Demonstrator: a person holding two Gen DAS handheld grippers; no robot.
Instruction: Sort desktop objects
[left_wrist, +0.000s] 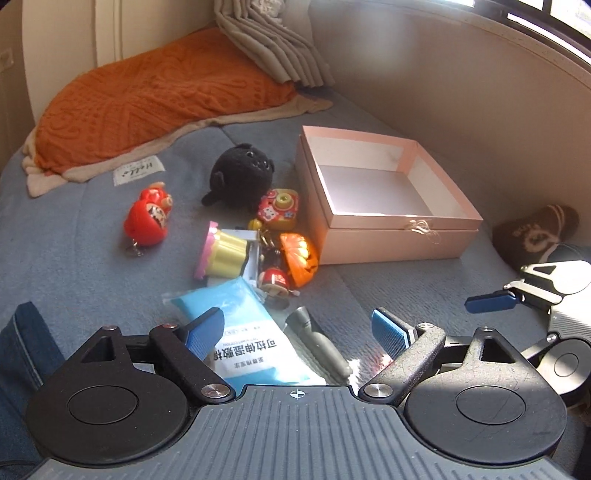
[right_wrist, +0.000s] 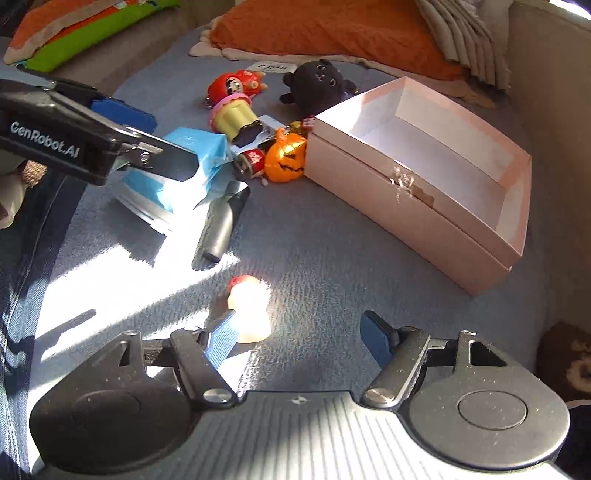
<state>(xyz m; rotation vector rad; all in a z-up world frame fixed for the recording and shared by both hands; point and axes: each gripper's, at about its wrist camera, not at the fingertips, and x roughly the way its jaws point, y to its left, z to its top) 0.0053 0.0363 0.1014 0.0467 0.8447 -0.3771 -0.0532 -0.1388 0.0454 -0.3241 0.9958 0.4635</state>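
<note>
Blue-grey carpeted seating (left_wrist: 388, 288) holds an open pink cardboard box (left_wrist: 373, 236), its white interior bare, beside a toy pile. Between them a grey cylindrical flashlight (right_wrist: 221, 225) lies flat, its dark head pointing toward the pile. Only the right view shows a sunlit pale figurine (right_wrist: 249, 310) touching the right gripper's (right_wrist: 299, 338) left pad; both it and the left gripper (left_wrist: 297, 330) gape wide, holding nothing.

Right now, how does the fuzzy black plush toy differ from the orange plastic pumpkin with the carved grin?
The fuzzy black plush toy is soft and dark with small pale eyes; the orange plastic pumpkin is hard, glossy and bright, with a cut-out black grin. The plush looks clearly larger in the left wrist view. It lies farther back, by the far corner of the open pink box; the pumpkin lies against the box's near front wall. Both rest on the blue cushion, outside the box.
</note>
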